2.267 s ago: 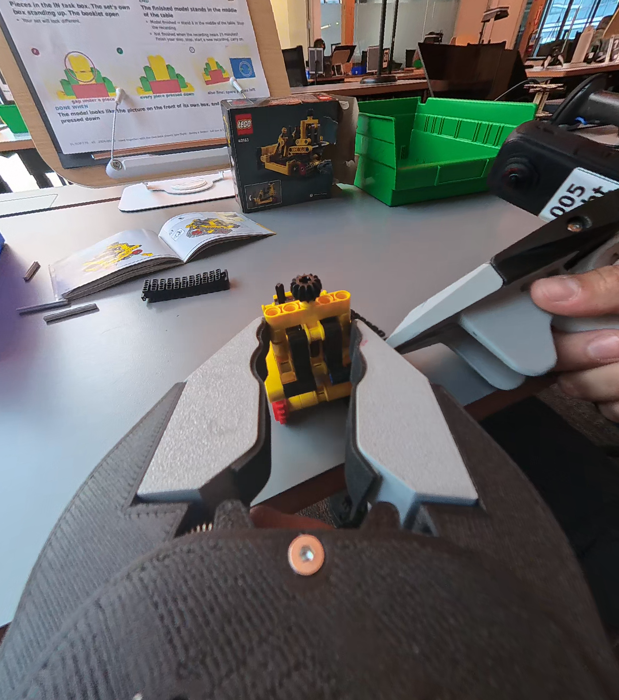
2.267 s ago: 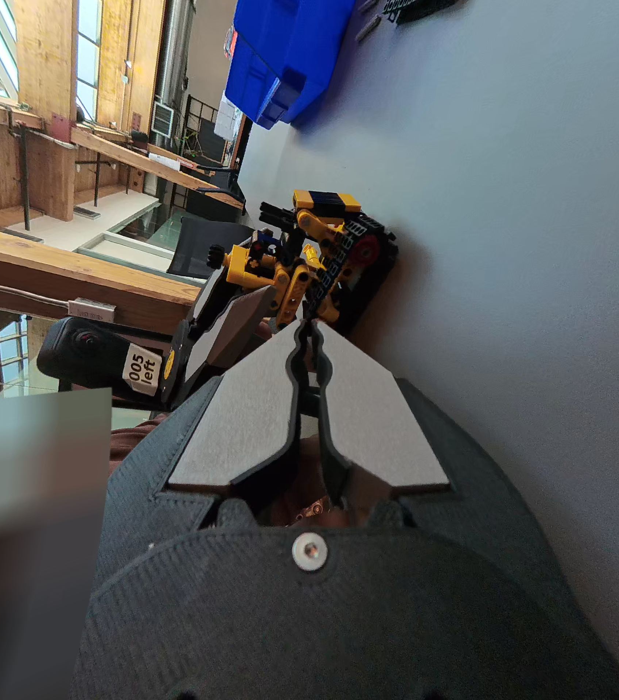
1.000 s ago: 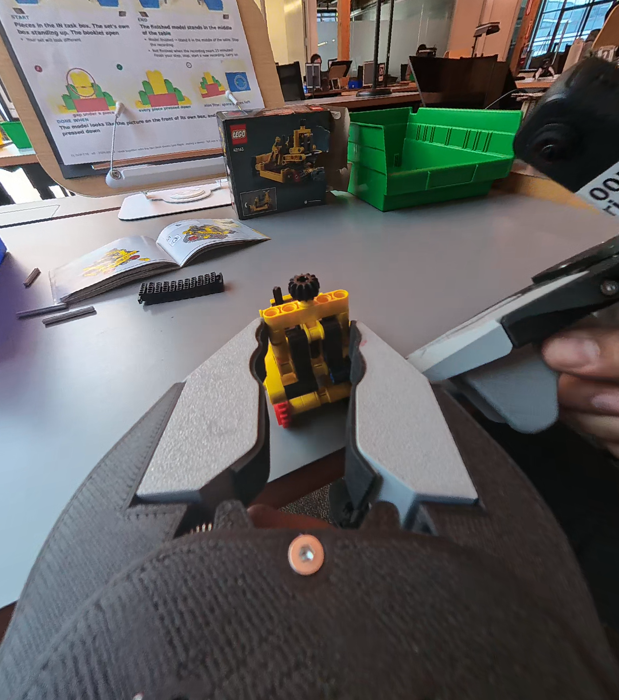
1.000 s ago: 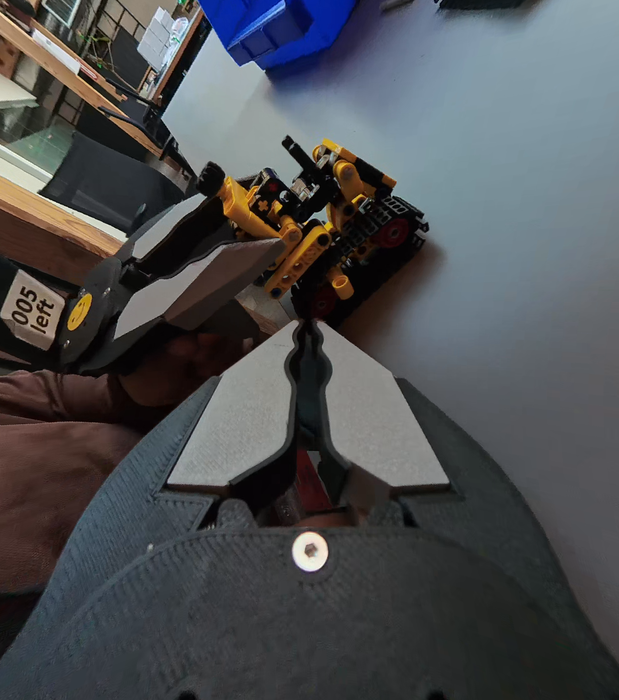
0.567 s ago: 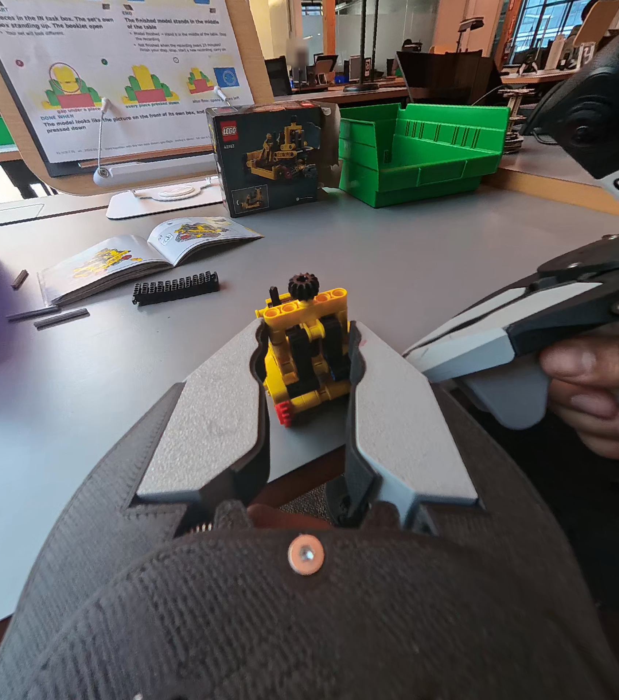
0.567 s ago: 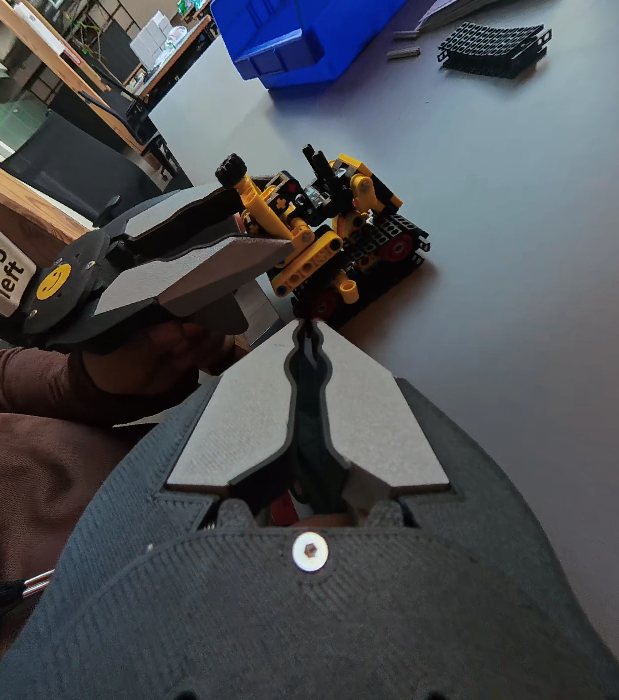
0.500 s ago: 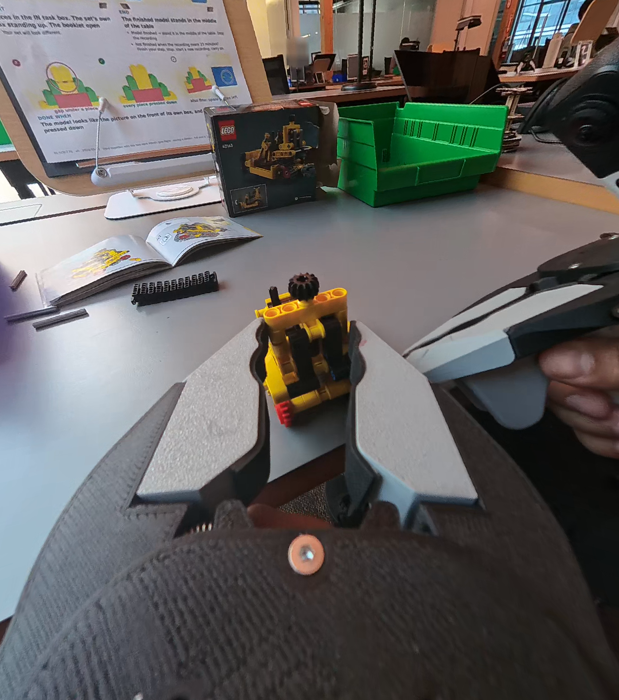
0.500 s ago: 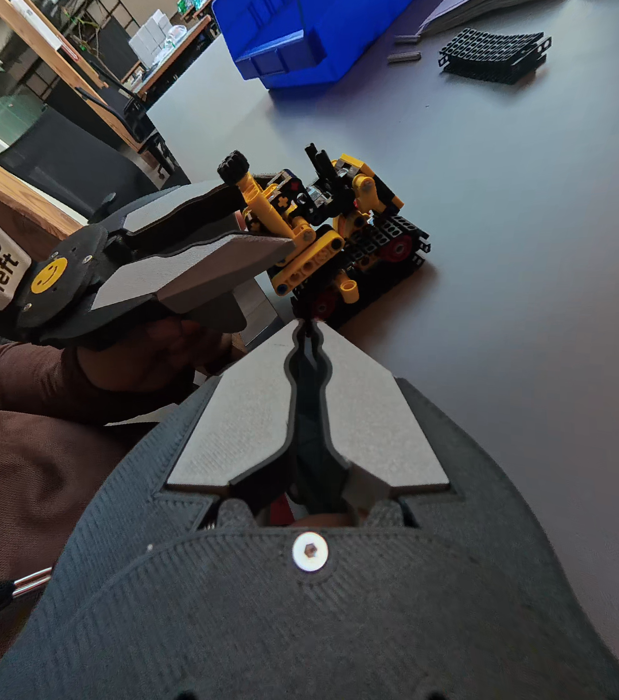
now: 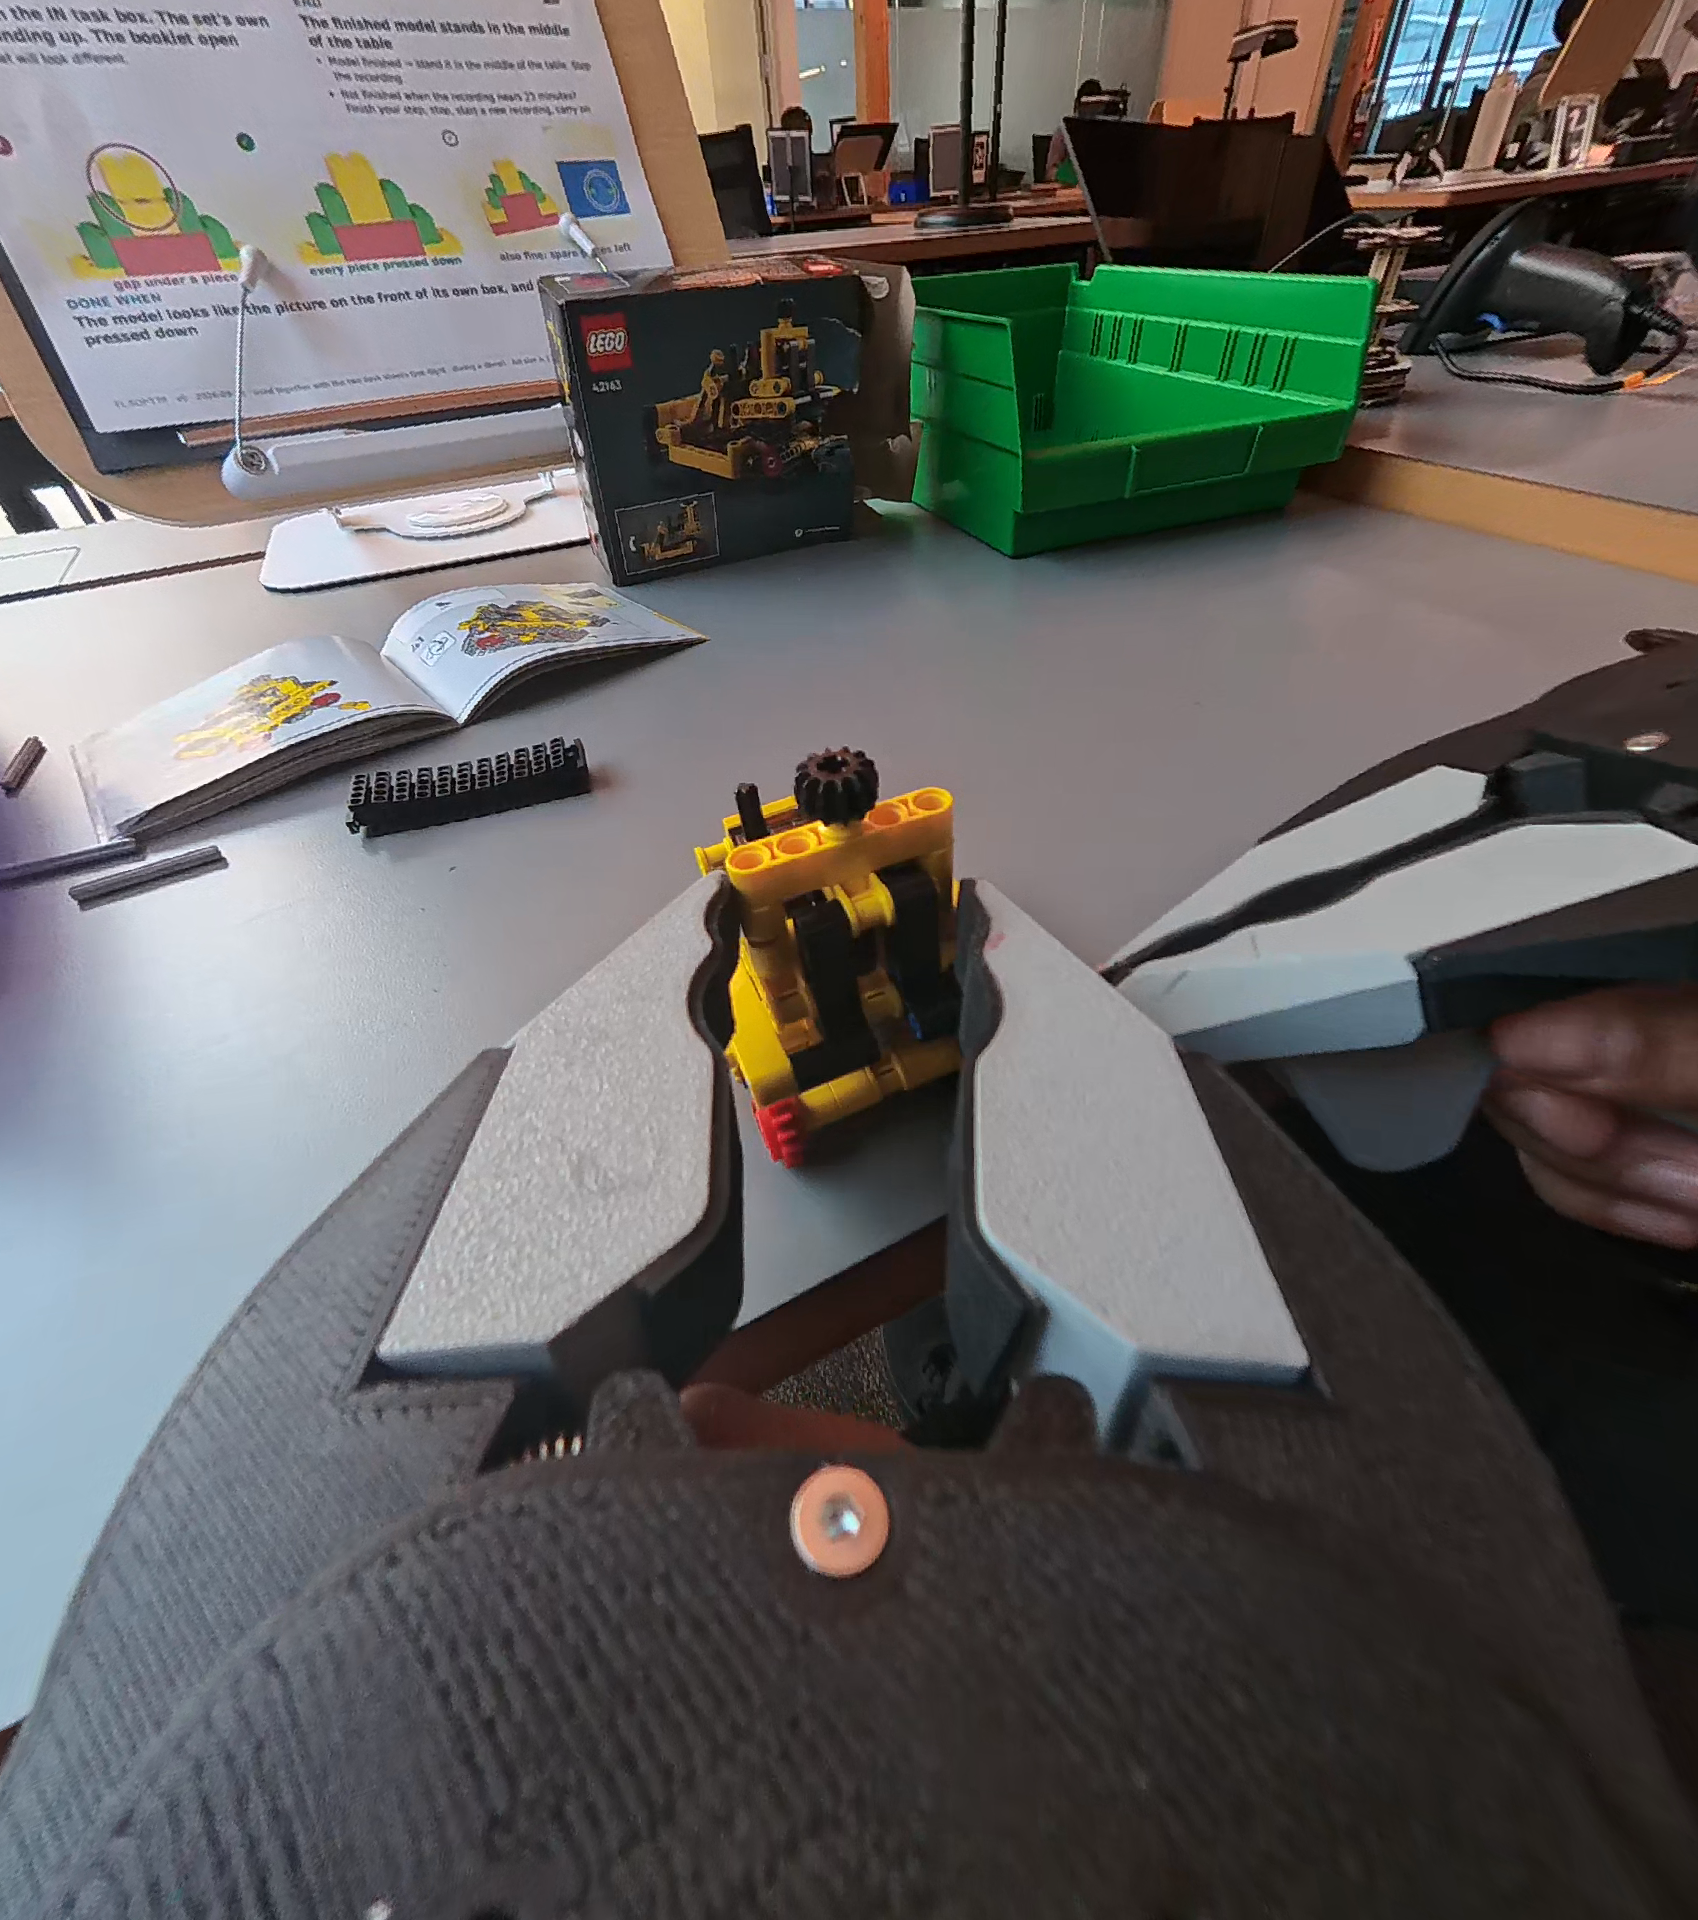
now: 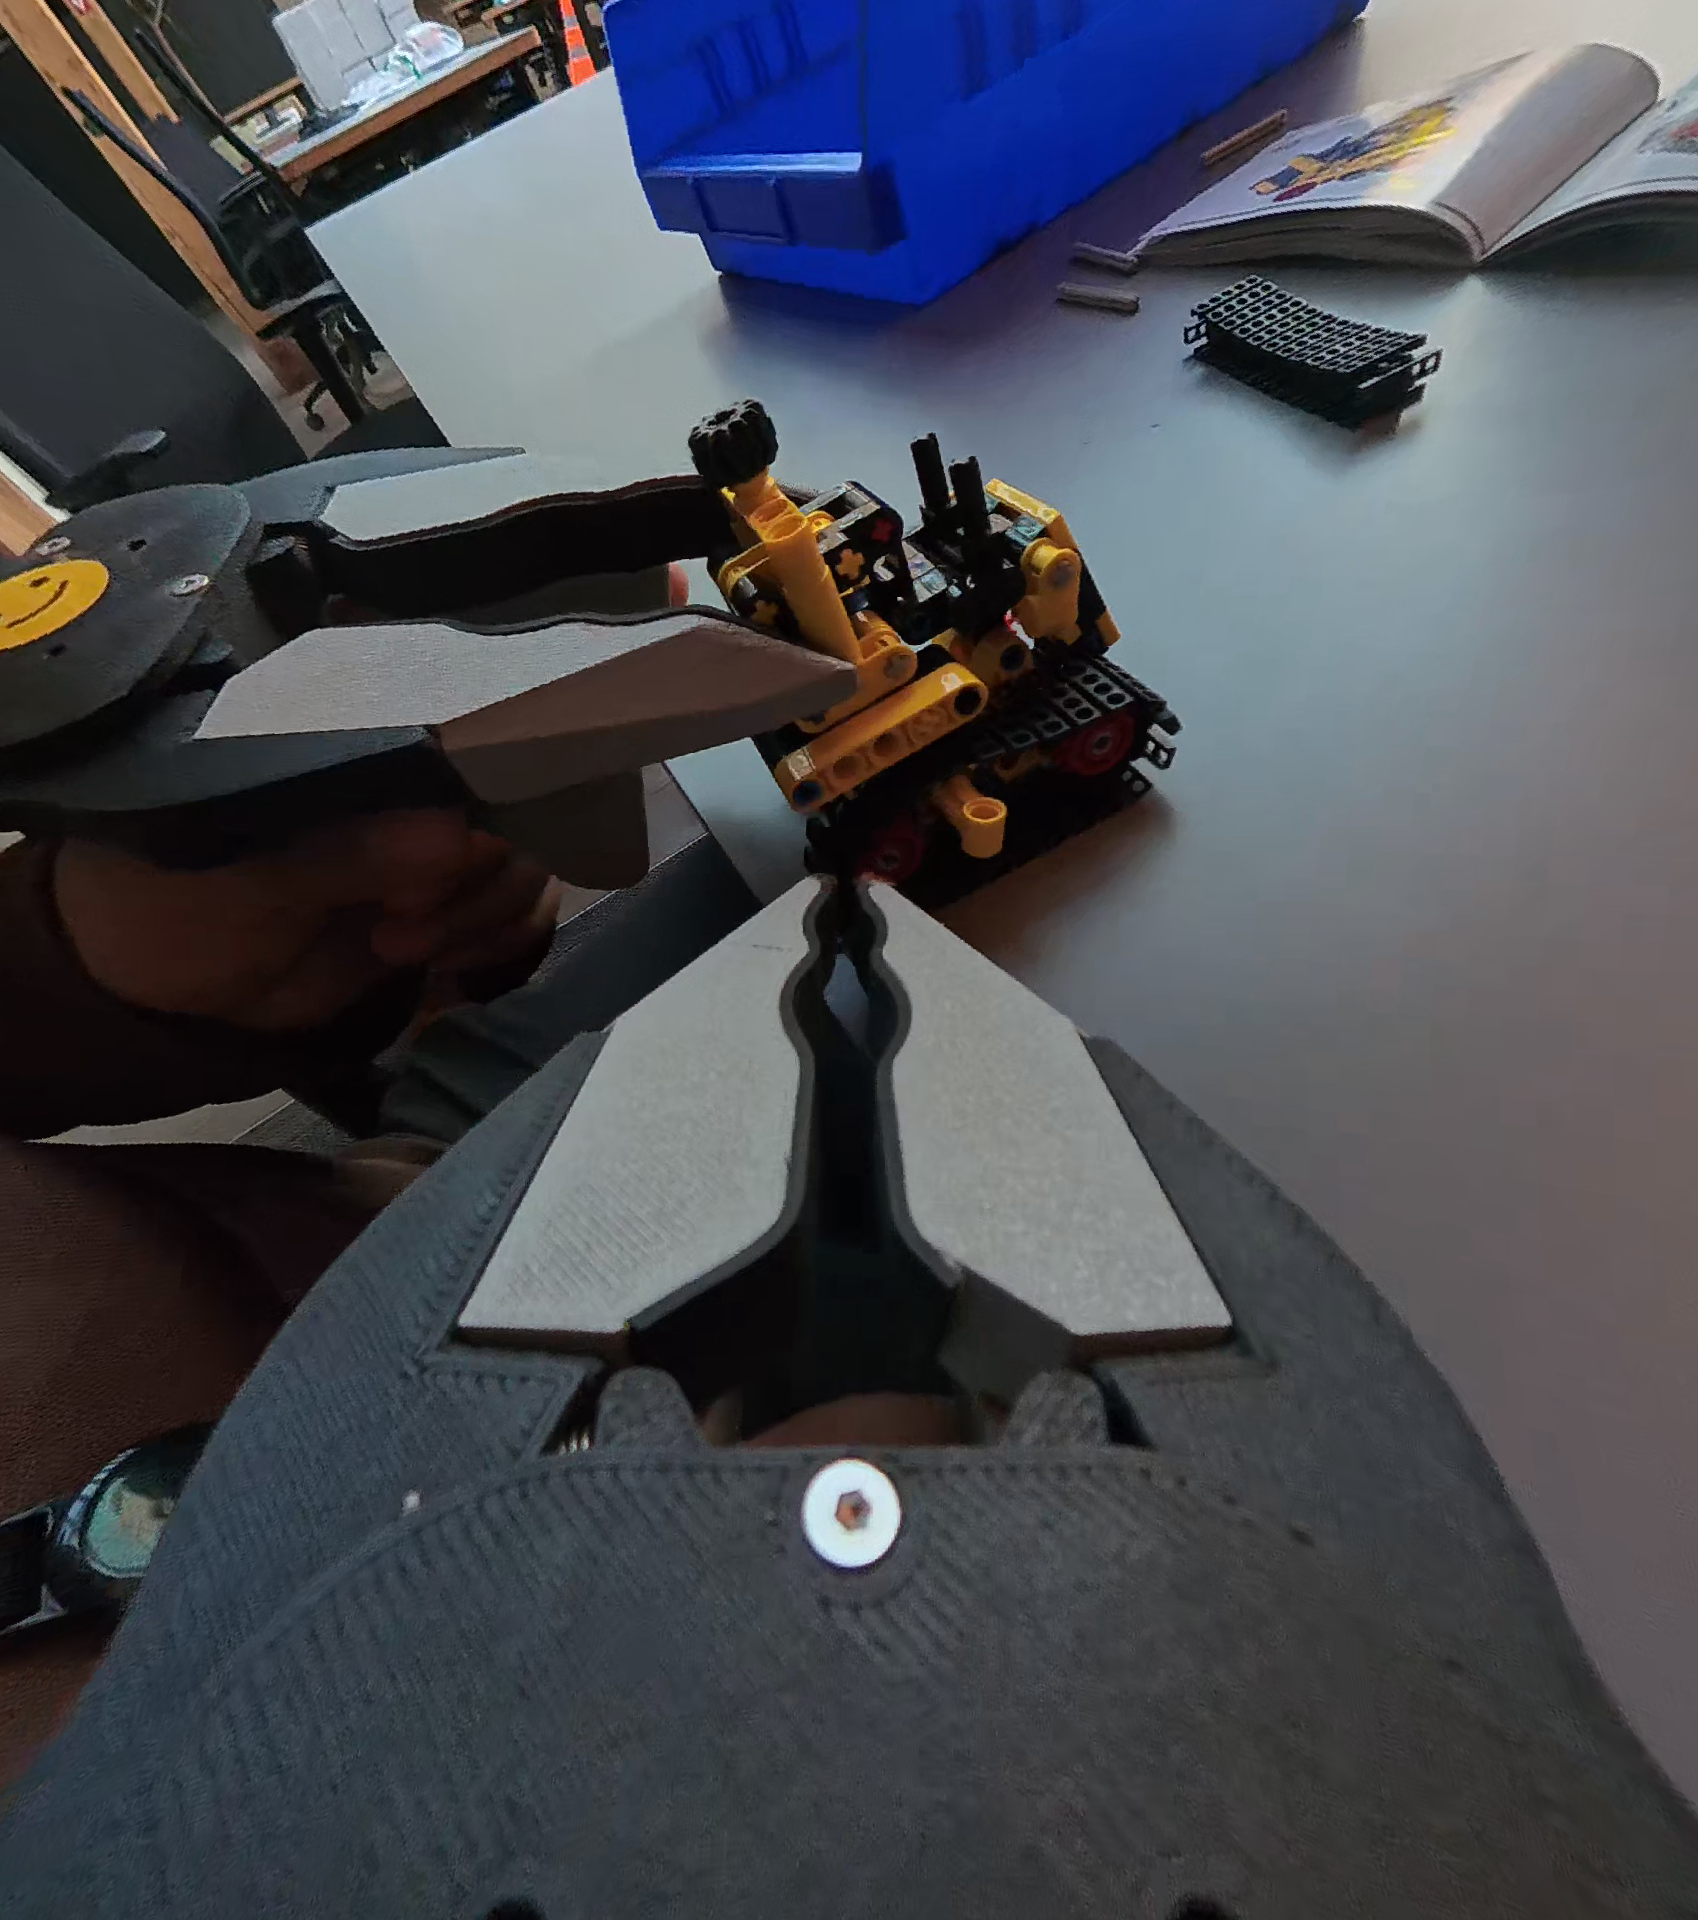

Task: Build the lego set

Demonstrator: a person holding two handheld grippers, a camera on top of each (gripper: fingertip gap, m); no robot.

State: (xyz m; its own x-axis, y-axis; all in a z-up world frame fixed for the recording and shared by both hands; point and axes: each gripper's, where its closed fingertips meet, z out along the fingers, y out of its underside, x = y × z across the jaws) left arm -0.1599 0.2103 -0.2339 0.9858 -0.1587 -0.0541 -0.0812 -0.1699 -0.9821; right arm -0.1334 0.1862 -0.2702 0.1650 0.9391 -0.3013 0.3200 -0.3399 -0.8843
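Observation:
A yellow and black bulldozer model [image 9: 845,997] stands near the table's front edge. My left gripper [image 9: 840,904] is shut on its rear upper frame, under a black gear [image 9: 832,781]. In the right wrist view the model [image 10: 938,665] shows side-on, with a black track around its red wheels [image 10: 1094,740] and the left gripper [image 10: 783,592] clamped on its back. My right gripper [image 10: 845,894] is shut, its tips pinching the track end at the model's rear lower corner. It shows at the right of the left wrist view [image 9: 1125,971]. A second black track strip [image 9: 466,784] lies loose on the table.
An open instruction booklet [image 9: 357,686], the set's box [image 9: 720,416] and a green bin [image 9: 1136,405] sit at the back. A blue bin [image 10: 876,125] stands on the left. Two thin grey rods [image 9: 107,868] lie by the booklet. An instruction board [image 9: 284,208] stands behind. There is about 5 cm between the tips of the two grippers.
My right gripper has rolled level and dropped lower beside the model, staying shut at the track's rear end. My left gripper keeps its hold on the model, which has barely moved.

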